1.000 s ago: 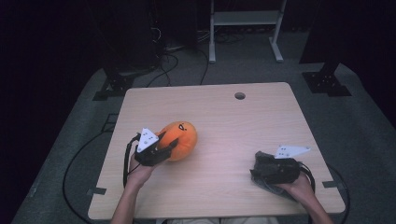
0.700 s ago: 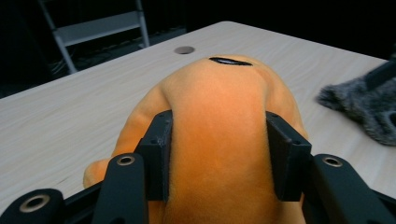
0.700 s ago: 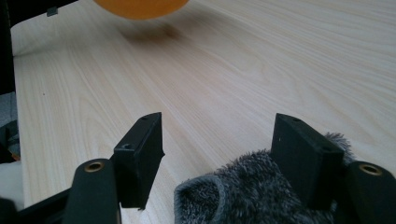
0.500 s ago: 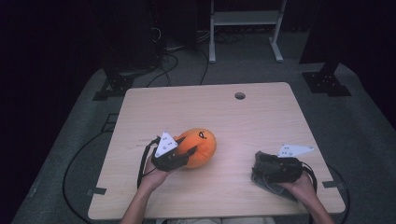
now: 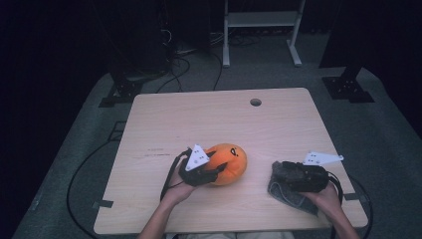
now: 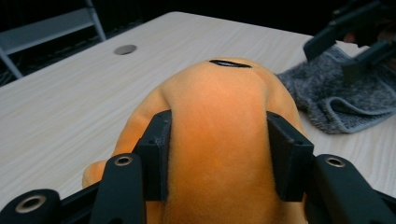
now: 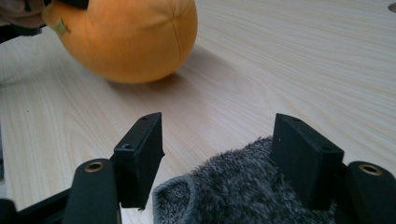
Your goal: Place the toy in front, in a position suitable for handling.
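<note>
An orange plush toy (image 5: 229,160) lies on the wooden table (image 5: 199,114), near the front middle. My left gripper (image 5: 215,168) is shut on the plush toy (image 6: 219,98), its jaws pressing into both soft sides. To the right lies a grey fuzzy cloth (image 5: 287,193) near the front right corner. My right gripper (image 5: 279,172) rests over the cloth (image 7: 243,193) with its jaws open and wide apart, the cloth's edge lying between them. The plush (image 7: 130,37) sits a short way ahead of the right gripper (image 7: 219,135).
A small round hole (image 5: 255,102) marks the table's far side. On the dark floor behind the table are a white shelf frame (image 5: 259,20) and cables (image 5: 179,55). The table's front edge is close to both hands.
My left gripper has carried the plush toy rightward and a little nearer, toward the cloth. The right gripper has stayed over the cloth.
</note>
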A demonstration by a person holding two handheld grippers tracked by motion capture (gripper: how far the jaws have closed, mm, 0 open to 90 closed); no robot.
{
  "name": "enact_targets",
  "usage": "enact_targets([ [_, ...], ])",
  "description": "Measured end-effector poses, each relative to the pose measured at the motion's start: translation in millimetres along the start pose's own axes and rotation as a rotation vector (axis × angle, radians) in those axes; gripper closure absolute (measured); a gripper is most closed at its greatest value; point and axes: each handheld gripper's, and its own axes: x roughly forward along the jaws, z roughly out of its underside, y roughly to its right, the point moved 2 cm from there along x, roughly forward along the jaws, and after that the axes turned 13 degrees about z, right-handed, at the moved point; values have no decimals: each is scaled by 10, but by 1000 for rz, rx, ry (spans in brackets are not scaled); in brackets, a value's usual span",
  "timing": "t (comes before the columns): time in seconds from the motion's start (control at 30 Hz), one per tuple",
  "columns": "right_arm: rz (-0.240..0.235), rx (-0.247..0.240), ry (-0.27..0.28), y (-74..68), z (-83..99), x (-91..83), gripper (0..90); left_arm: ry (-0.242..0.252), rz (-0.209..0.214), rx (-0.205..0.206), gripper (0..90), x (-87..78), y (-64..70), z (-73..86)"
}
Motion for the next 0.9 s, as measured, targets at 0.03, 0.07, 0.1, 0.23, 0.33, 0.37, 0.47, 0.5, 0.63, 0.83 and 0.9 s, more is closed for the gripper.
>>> enact_targets([
  [0.03, 0, 0, 0, 0, 0, 0, 328, -7, 10, 5, 485, 46, 18, -3],
  [0.07, 4, 6, -2, 23, 6, 0, 328, -12, 19, 9, 484, 93, 35, -7],
  [0.1, 8, 7, -4, 32, 8, 1, 328, -22, 34, 16, 484, 183, 54, -15],
  [0.23, 24, 2, -10, 54, 12, -4, 329, -44, 53, 18, 478, 292, 70, 2],
  [0.33, 39, 2, -18, 76, 20, -10, 336, -49, 68, 27, 460, 326, 99, 40],
  [0.37, 46, 6, -27, 88, 26, -5, 340, -49, 72, 24, 439, 320, 95, 41],
  [0.47, 72, -2, -65, 133, 48, 13, 392, -37, 61, -16, 211, 239, 51, 12],
  [0.5, 75, -6, -70, 142, 54, 14, 407, -30, 61, -18, 183, 199, 45, -2],
  [0.63, 99, -6, -96, 158, 69, 19, 459, -2, 50, -22, 153, 85, 35, -27],
  [0.83, 144, -44, -257, 178, 171, 200, 556, -27, 63, -16, 153, -46, 5, 2],
  [0.9, 150, -35, -268, 176, 187, 237, 599, -47, 74, -15, 161, -69, -14, 33],
])
